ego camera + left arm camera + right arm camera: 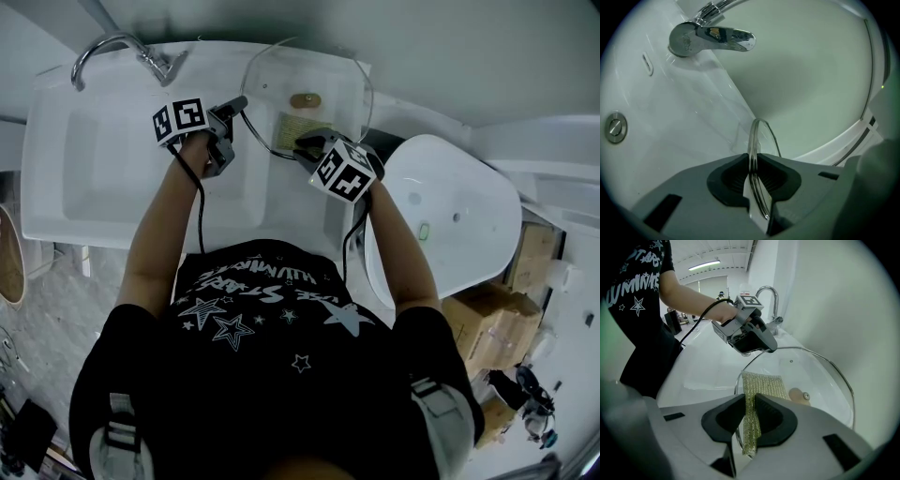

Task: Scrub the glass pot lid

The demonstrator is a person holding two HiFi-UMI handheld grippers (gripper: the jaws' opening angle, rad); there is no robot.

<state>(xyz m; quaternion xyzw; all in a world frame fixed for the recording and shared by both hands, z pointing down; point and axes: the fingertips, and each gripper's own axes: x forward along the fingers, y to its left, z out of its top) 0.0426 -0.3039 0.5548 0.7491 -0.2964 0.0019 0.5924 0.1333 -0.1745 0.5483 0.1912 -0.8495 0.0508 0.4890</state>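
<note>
Two grips: left gripper [236, 105] pinches lid [333, 84] rim, right gripper [304, 142] pinches scourer [761, 385], faucet [112, 47] nearby.

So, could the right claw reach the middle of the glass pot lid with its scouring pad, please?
Probably yes: the right claw holds the yellow-green woven scouring pad against the clear round glass pot lid beside its centre, and the left claw grips only the rim.

Chrome faucet [161, 64] at white sink [112, 173]; cardboard boxes [483, 314].
</note>
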